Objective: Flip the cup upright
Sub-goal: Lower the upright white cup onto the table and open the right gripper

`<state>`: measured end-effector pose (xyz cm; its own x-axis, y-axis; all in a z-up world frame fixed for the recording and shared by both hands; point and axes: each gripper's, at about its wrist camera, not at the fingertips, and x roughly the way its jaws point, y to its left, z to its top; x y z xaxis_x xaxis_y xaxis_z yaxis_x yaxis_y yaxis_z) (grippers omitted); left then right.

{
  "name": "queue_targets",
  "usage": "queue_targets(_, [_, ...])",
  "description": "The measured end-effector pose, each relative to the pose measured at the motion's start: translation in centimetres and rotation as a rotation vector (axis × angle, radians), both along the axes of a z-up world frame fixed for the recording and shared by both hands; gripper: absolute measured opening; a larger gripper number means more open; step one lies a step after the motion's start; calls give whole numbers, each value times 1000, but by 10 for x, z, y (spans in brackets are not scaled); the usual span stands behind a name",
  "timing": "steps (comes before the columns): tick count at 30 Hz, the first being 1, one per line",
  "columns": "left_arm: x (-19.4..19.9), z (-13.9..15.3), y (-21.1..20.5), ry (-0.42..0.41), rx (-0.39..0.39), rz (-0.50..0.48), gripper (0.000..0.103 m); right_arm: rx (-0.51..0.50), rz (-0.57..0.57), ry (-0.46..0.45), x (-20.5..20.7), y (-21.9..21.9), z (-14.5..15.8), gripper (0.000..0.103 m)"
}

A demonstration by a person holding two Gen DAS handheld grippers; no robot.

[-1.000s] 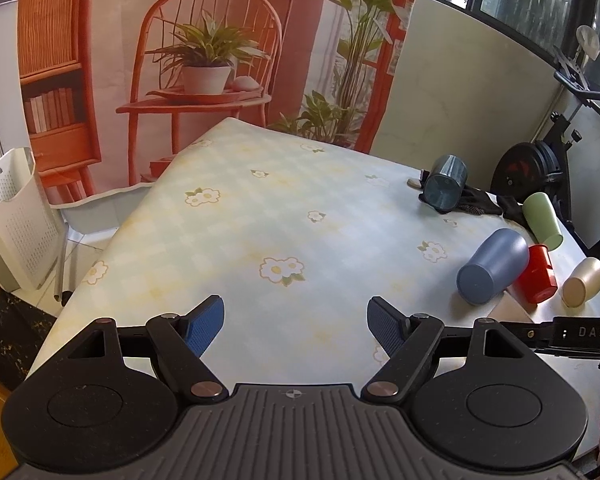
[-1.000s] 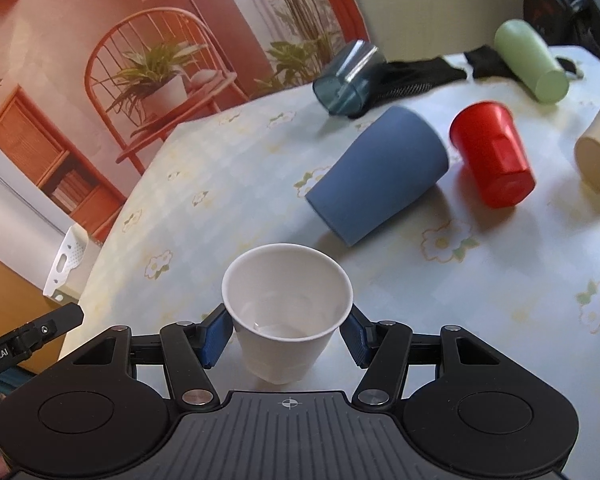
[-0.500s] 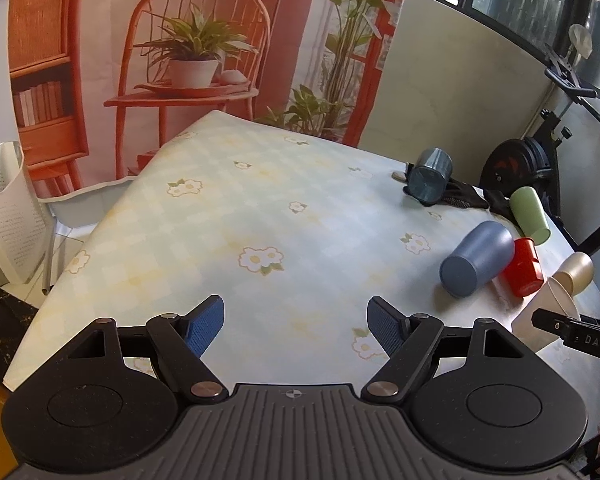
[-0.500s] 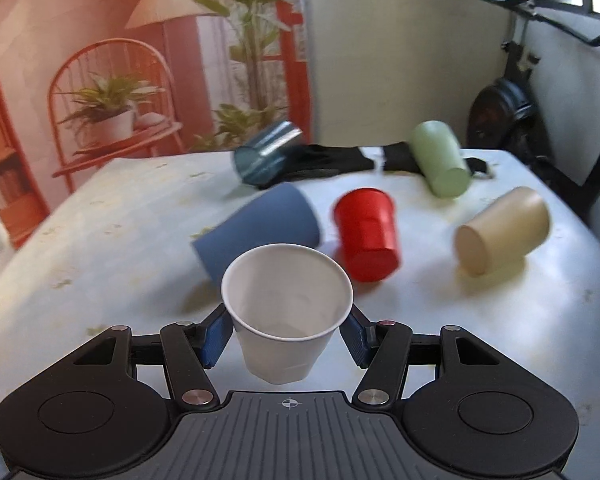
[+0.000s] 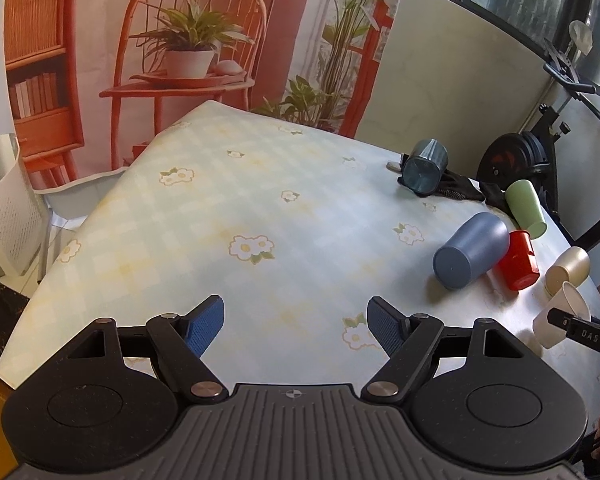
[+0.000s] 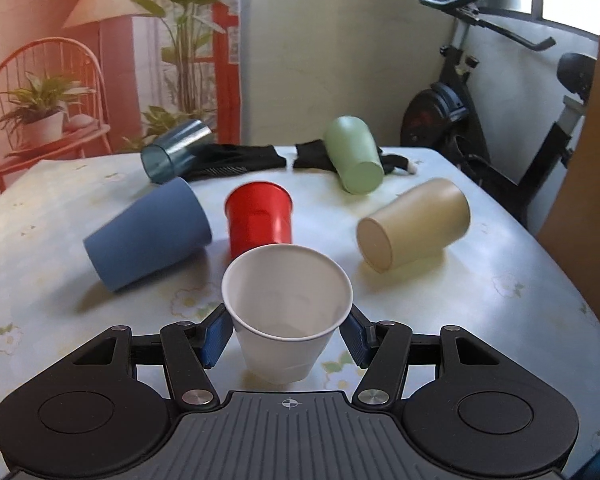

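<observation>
My right gripper (image 6: 286, 330) is shut on a white paper cup (image 6: 286, 312), mouth up, just above the table near its front. The same cup shows at the far right of the left wrist view (image 5: 560, 316), tilted, with the right gripper's finger in front of it. My left gripper (image 5: 296, 322) is open and empty above the flowered tablecloth (image 5: 260, 208), well left of the cups.
Lying on their sides beyond the white cup: a blue cup (image 6: 148, 236), a red cup (image 6: 260, 216), a beige cup (image 6: 416, 224), a green cup (image 6: 354, 154) and a dark clear cup (image 6: 176, 156). Black gloves (image 6: 240, 160) lie at the back. An exercise bike (image 6: 480, 120) stands behind the table.
My right gripper has swung right with the white cup, now facing the cluster of cups head-on. The left gripper has shifted slightly, staying open.
</observation>
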<state>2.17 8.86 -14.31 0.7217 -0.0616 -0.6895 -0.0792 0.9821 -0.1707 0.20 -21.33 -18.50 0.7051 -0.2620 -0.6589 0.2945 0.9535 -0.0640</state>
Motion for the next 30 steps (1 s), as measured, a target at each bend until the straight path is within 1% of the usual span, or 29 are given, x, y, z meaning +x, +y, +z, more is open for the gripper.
queue_targets(7, [0,0,-1,3,3,-3,80,14,16,26,-2,4,-3,55])
queue_targets(12, [1,0,-1,5,5,-4,81,62,12,32,-2,1,-4,54])
queue_targets(19, [-1,1,-2,8,5,-4,81,87,15,42,-2,-2,-4,54])
queue_targets(21, [-1,2,-3,8,4,-7,81,109,10,40,-3,-3,-3,56])
queue_targets(22, [-2,2,-3,9,4,-8,81,115,8,41,-4,-4,-3,57])
queue_targets(24, [-2,4,-4,14,6,-7,81,125,6,43,-5,-4,-2,70])
queue_targets(26, [-2,5,-5,20,12,-1,81,130,10,34,-7,-4,0,77])
queue_targets(30, [4,11,-9,37,50,7,81,138,18,25,-12,-4,8,89])
